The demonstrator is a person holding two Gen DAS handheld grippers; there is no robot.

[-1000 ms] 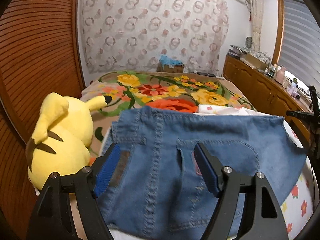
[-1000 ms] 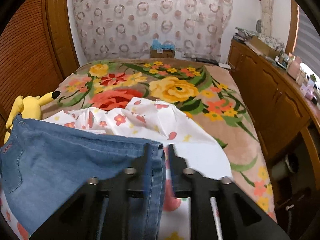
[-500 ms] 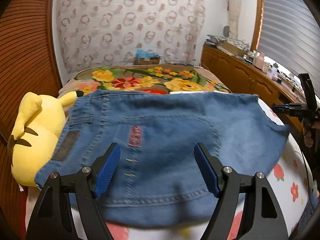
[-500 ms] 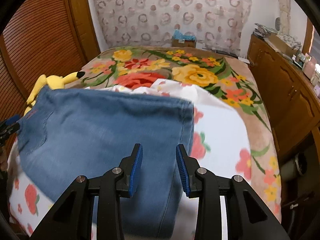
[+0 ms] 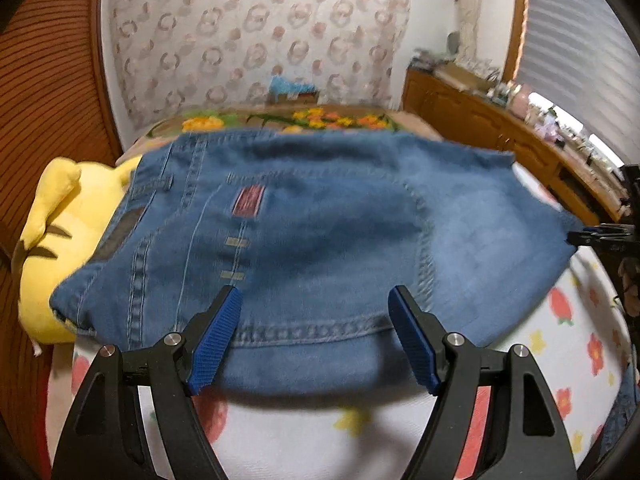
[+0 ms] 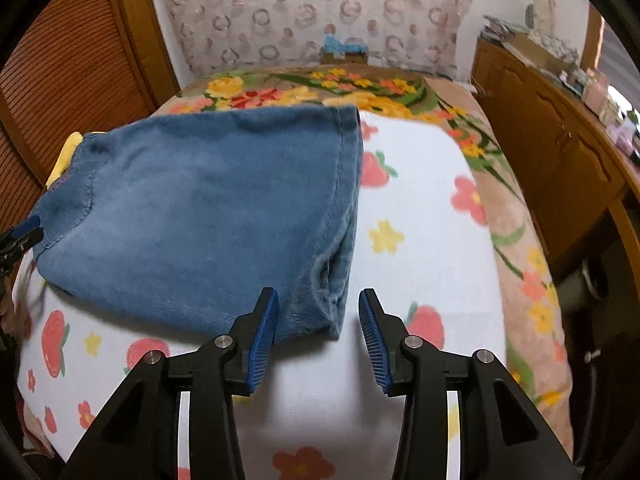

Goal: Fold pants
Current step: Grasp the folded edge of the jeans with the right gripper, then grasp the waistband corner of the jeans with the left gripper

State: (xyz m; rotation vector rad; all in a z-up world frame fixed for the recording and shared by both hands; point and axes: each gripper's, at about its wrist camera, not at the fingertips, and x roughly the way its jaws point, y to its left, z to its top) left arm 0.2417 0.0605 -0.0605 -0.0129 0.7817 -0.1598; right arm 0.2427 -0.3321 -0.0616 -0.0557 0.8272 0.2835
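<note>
Just beyond both open tools [image 5: 316, 336] [image 6: 318, 332], folded pants [image 5: 320, 240].

A yellow plush toy [image 5: 56, 248] with black markings lies at the left edge of the bed, against a brown slatted door [image 5: 48, 92]. The bed carries a white cloth [image 6: 420, 216] printed with red and yellow flowers, laid over a beige floral blanket [image 6: 516, 232]. A curtain with ring patterns [image 6: 312, 12] hangs behind the bed, a small box [image 6: 344, 52] at its foot. A cluttered wooden cabinet [image 6: 560, 120] runs along the right
</note>
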